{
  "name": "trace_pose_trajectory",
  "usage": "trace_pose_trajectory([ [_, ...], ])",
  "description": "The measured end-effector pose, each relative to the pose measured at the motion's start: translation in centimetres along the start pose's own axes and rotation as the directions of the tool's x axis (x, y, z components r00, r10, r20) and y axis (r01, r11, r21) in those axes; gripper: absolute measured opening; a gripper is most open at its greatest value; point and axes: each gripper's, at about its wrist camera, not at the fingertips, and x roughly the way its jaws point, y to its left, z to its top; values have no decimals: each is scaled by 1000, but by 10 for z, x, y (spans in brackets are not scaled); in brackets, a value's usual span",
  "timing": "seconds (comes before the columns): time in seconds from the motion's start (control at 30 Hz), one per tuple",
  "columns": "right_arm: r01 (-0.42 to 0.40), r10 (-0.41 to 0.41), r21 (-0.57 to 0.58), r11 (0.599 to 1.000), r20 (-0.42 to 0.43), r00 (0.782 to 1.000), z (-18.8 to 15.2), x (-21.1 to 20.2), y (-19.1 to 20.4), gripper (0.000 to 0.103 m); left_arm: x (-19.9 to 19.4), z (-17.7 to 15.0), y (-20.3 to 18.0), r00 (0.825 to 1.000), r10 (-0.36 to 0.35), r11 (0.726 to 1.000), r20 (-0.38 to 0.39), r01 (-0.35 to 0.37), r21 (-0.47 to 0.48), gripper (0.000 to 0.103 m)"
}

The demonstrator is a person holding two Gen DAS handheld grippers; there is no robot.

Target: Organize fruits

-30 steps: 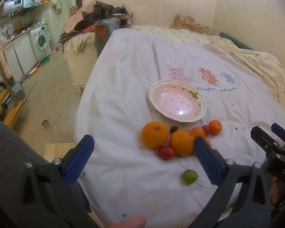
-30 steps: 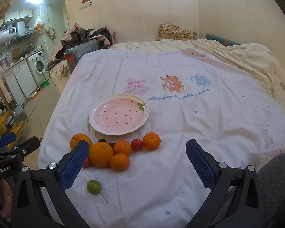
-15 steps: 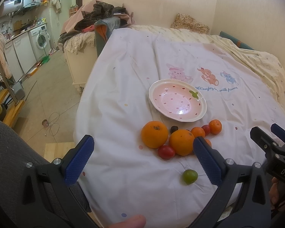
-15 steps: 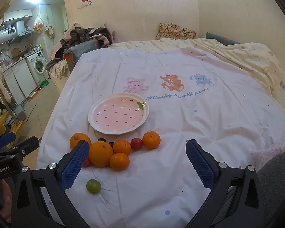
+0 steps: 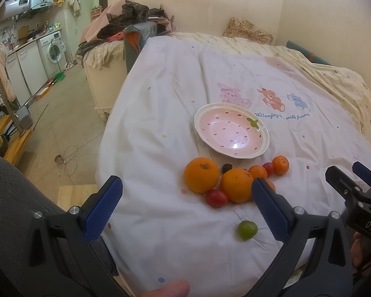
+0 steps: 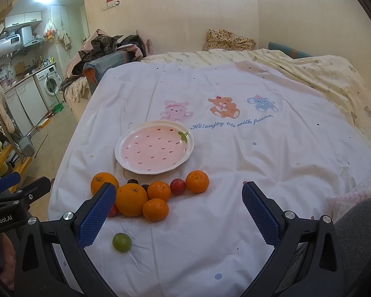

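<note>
Left claw (image 5: 185, 208): jaws spread wide, nothing between them, hanging over the bed's near edge.
Right claw (image 6: 178, 212): jaws wide apart too, holding nothing, above bare sheet (image 6: 235, 173).
Green fruit (image 6: 122, 241): alone, nearest the bed's edge, open sheet all round it.
Fruit cluster: two large oranges (image 5: 201, 174), three small tangerines (image 6: 197, 181), two red fruits (image 5: 216, 197) and some small dark pieces, touching or just beside one another in a loose row.
Plate (image 6: 126, 160): pink strawberry pattern, nothing on it, just beyond the cluster.
Open room: wide bare sheet to the right and beyond the plate.
Left edge: sheet drops off to the floor (image 5: 61, 123).
</note>
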Motion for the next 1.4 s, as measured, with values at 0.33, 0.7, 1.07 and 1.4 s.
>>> trace_pose_trajectory([
  [0.33, 1, -1, 1, 1000, -2, 1000, 0, 0, 0, 103, 0, 0, 0, 1000, 0, 1000, 0, 0, -2, 103],
  [0.7, 3, -3, -6, 1000, -2, 1000, -1, -5, 5, 103, 0, 1, 1, 1000, 0, 1000, -1, 0, -4, 103],
  [1.07, 3, -3, -9, 1000, -4, 1000, 0, -5, 7, 103, 1, 0, 2, 1000, 1, 1000, -7, -1, -6, 103],
  [1.4, -116, 131, 85, 990, -201, 971, 22, 28, -14, 103, 58, 7, 2, 945, 92, 996, -315, -88, 27, 103],
])
